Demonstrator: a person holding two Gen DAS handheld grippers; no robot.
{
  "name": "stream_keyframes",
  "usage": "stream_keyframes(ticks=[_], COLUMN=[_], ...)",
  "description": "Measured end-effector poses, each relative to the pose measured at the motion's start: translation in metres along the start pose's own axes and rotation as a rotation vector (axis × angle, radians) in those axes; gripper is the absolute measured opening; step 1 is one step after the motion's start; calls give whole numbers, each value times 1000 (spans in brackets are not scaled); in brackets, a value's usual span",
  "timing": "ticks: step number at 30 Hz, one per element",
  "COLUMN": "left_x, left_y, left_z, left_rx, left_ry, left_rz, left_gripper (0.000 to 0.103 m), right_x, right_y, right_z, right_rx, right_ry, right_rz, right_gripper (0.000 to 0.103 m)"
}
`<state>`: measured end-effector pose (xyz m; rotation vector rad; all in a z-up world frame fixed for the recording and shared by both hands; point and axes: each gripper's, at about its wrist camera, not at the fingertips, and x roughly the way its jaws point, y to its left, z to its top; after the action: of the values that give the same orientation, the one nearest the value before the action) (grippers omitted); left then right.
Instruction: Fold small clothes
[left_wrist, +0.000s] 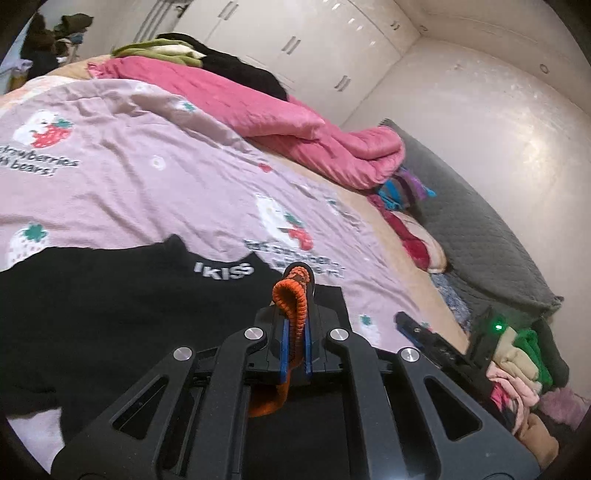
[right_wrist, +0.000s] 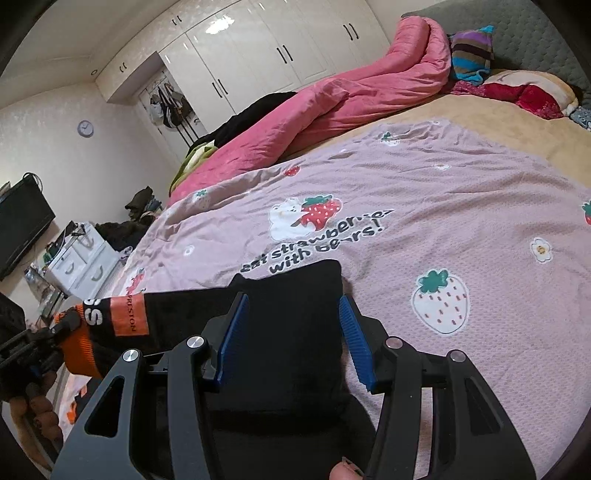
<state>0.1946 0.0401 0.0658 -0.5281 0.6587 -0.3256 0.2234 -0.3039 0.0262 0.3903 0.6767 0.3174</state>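
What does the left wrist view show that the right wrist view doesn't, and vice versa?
Left wrist only: the left gripper close up, shut on the orange cuff, and a clothes pile at the right edge.
Right wrist only: the right gripper with jaws open over the black garment, the orange PRESTON band, a TV and a wall clock.
Both: the strawberry bedspread, pink quilt, white wardrobe.

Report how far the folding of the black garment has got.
Early. Done: the black garment lies spread on the strawberry blanket. In hand: the left tongs grip its orange cuff; the right tongs hover open above it. Left: every fold.
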Motion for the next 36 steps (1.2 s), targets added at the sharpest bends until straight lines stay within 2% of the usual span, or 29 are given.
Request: stream_keyframes(ticks=[10, 17, 21, 24, 25, 26, 29, 34, 36], left_x=[-2, 6, 7, 0, -1, -1, 6, 15, 16], left_y=[36, 76, 93, 99, 100, 103, 114, 131, 128], left_z=[-15, -15, -15, -12, -12, -14, -23, -45, -46], left_rx=[-42, -140, -169, -181, -177, -173, -211, -344, -333], left_ry=[50, 95, 99, 84, 83, 88, 135, 183, 179], left_rz=[92, 158, 220, 237, 253, 278, 284, 209, 218], left_gripper=[1, 1, 6, 15, 25, 32, 41, 44, 44], right_x=[11, 26, 32, 36, 38, 40, 46, 54, 55], right_y=[10, 24, 34, 40, 42, 45, 55, 66, 65], right_z=[-4, -14, -19, -24, -26, -28, -38, -54, -59], right_rx=[-52, -114, -160, -205, -221, -249, -345, -452, -461], right_ry=[36, 81, 107, 130, 142, 161, 208, 271, 288], right_rz=[-10, -18, -15, -25, -23, -17, -17, -3, 2], right_gripper=[50, 50, 50, 51, 51, 53, 56, 58, 59])
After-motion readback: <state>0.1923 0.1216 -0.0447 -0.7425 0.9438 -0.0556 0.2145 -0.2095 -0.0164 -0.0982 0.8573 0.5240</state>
